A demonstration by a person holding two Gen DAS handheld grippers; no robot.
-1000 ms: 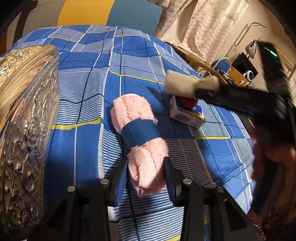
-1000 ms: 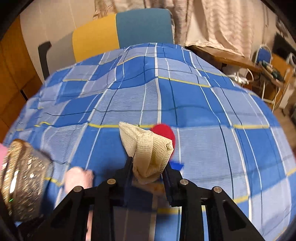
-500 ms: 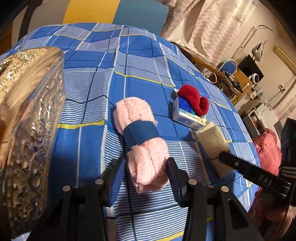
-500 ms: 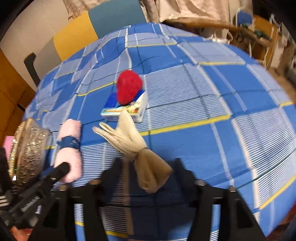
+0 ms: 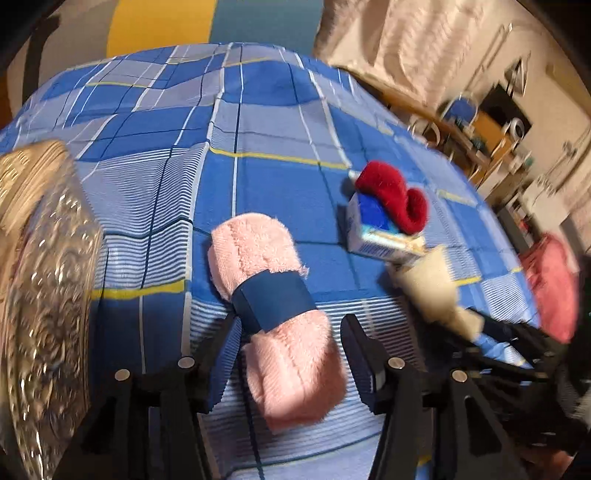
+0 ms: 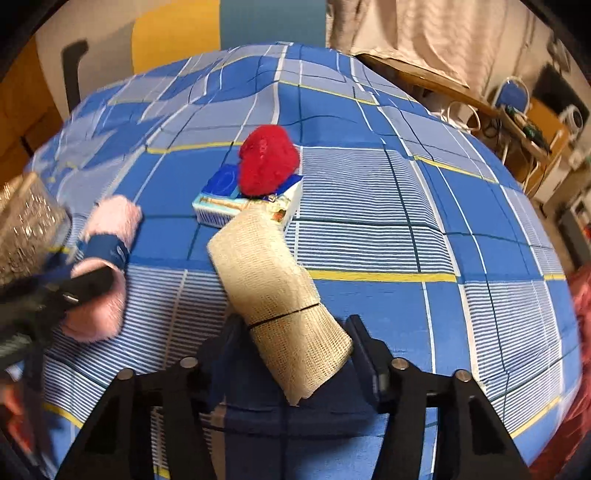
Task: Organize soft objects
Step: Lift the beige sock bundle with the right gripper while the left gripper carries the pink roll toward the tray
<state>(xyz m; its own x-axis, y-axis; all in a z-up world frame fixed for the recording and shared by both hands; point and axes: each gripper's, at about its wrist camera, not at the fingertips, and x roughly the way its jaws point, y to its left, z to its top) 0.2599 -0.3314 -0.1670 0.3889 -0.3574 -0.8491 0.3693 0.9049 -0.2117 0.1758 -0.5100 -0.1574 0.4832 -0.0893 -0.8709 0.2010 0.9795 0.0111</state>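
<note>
Overhead, curtains [image 6: 406,33] hang behind blue plaid tablecloth [image 6: 369,229].

On my left gripper [image 5: 290,339] I see matte black angular arms, each carrying round silver screws, ending in dark flat fingers [image 5: 356,343] with navy pads. My right gripper [image 6: 291,339] has the same build: black struts, silver screw heads, dark fingers [image 6: 364,343] with bluish inner faces.
</note>
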